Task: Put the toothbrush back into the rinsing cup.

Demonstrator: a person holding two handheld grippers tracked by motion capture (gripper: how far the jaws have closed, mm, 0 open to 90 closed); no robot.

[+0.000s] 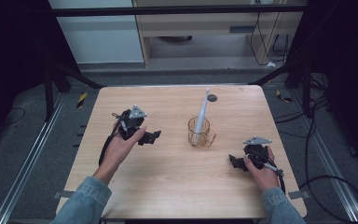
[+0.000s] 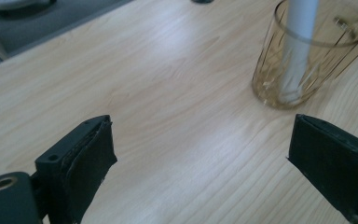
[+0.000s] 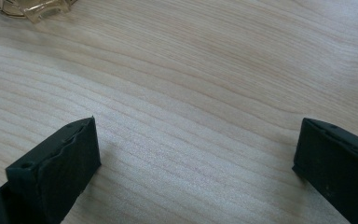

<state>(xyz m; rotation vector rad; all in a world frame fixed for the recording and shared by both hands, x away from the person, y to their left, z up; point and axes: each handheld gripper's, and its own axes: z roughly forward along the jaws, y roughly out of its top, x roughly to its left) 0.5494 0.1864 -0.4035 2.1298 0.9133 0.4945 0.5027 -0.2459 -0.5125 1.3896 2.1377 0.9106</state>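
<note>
both tongs (image 1: 153,136) (image 1: 233,162) gaping, toothbrush (image 1: 202,113) in cup (image 1: 199,133) between

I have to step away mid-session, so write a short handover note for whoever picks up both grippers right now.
Left gripper: open, holding nothing, aimed at the cup.
Right gripper: open, holding nothing, low over the table near its right edge.
Things: the amber glass cup stands mid-table with a white electric toothbrush leaning upright inside it.
Done: nothing gripped so far.
Left: probably close in on the cup or toothbrush; the left gripper looks closer.
</note>
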